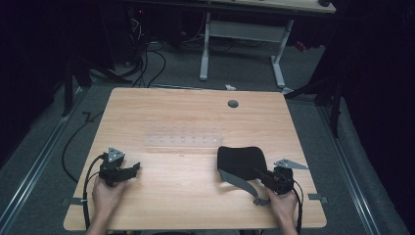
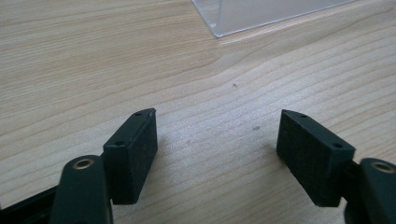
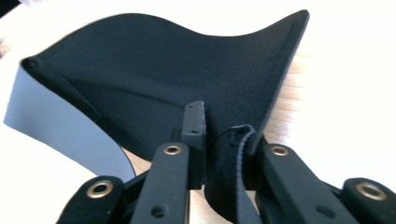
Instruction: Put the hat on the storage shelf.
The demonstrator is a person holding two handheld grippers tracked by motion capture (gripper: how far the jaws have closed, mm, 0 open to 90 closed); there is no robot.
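I clamp my right gripper (image 3: pixel 223 140) on the near edge of the black, grey-lined fabric pouch (image 1: pixel 241 161) at the wooden table's (image 1: pixel 195 112) near right, to lift it | left gripper (image 2: pixel 217 154) gapes empty, resting low, spare | clear plastic sheet (image 1: pixel 182 137) mid-table.

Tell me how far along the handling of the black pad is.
Done: the right gripper is clamped on the black pad's near edge, curling it up. In hand: that grip. Left: the left gripper sits open on the table, holding nothing, and the pad lies mostly flat.
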